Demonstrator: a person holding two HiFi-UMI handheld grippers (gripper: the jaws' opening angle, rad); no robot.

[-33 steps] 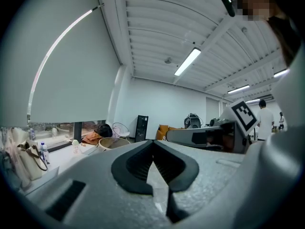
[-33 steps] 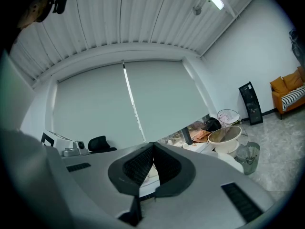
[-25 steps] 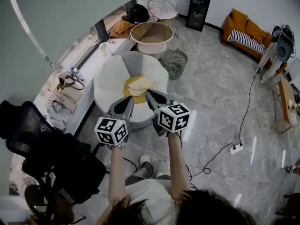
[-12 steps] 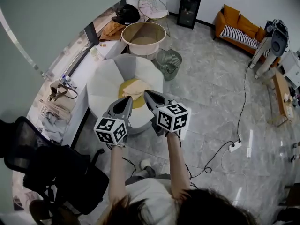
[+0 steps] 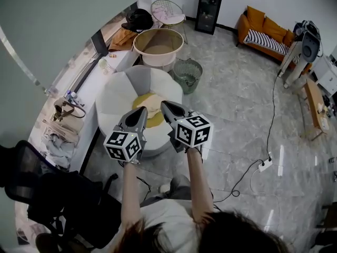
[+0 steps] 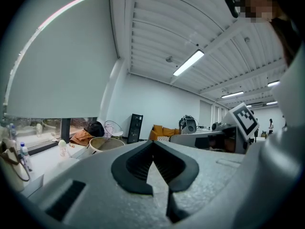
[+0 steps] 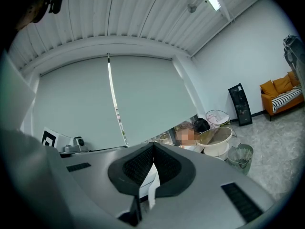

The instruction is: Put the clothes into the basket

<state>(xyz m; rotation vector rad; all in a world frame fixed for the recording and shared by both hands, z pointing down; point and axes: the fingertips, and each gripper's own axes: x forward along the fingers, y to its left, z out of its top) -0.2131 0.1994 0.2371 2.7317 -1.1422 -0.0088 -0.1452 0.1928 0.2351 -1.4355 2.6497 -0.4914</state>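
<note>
- Since the cream garment (image 5: 149,103) lies bunched on the yellow cushion (image 5: 155,122) of the white round seat (image 5: 118,96), and not in the basket (image 5: 158,60) just beyond that seat, the task seems to be at its pick-up stage.
- Both tools are held level and side by side, noses aimed at the garment, which is probably an approach for a two-point lift of a floppy thing.
- The left gripper (image 5: 140,112) has its fingers pressed together at the tips, with nothing between them.
- The right gripper (image 5: 164,106) is likewise closed tip to tip. Only a pale sliver of background shows behind its pads, and no cloth is pinched.
- Both would likely need to open before they can grasp any fabric.
- Only the head view shows the garment and how near the tips are to it. Neither gripper view looks low enough to see the cloth.
- The left gripper view adds the orange sofa (image 6: 162,130) and the other tool's marker cube (image 6: 244,119).
- The right gripper view adds the green mesh bin (image 7: 239,155) beside the basket, under a broad window blind.
</note>
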